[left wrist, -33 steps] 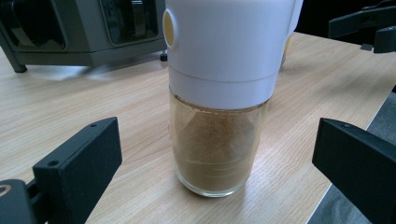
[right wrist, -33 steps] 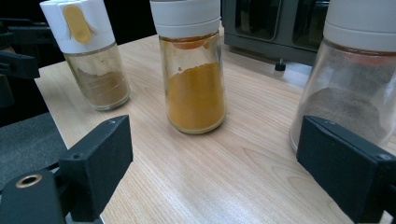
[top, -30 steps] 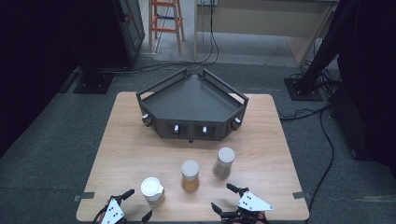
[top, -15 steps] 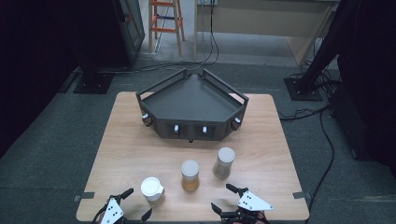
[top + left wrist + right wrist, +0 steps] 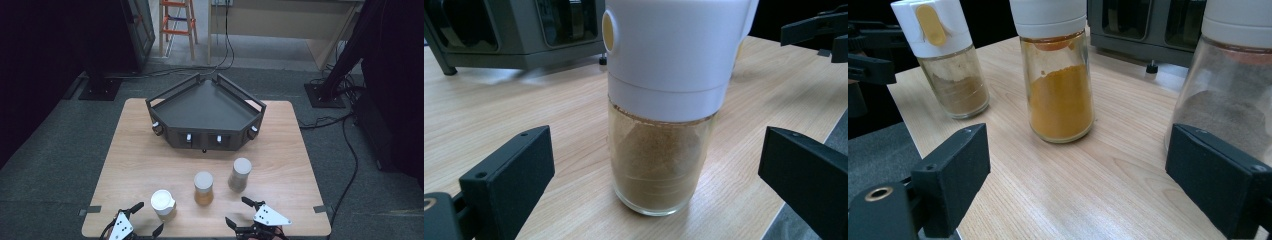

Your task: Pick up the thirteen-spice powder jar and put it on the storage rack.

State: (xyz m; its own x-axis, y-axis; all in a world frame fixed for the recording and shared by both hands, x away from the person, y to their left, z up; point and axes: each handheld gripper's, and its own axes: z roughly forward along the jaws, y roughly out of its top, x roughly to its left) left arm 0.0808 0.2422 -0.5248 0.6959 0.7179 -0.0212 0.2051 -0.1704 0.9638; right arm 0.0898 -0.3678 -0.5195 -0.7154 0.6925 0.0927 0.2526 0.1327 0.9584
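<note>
Three spice jars stand in a row near the table's front edge. The white-capped jar of light brown powder (image 5: pixel 163 204) (image 5: pixel 674 50) (image 5: pixel 945 65) is between the jaws of my open left gripper (image 5: pixel 148 217) (image 5: pixel 659 150), and neither jaw touches it. My right gripper (image 5: pixel 237 210) (image 5: pixel 1083 155) is open too. It faces the gap between the jar of orange powder (image 5: pixel 203 187) (image 5: pixel 1058 95) and the jar of grey-brown powder (image 5: pixel 240 174) (image 5: pixel 1228 100), a little short of both.
A dark five-sided tray (image 5: pixel 205 107) (image 5: pixel 499 30) (image 5: pixel 1138 30) with raised rails stands at the far middle of the wooden table (image 5: pixel 135 150). Cables, stands and an orange stepladder (image 5: pixel 177 25) are on the floor beyond.
</note>
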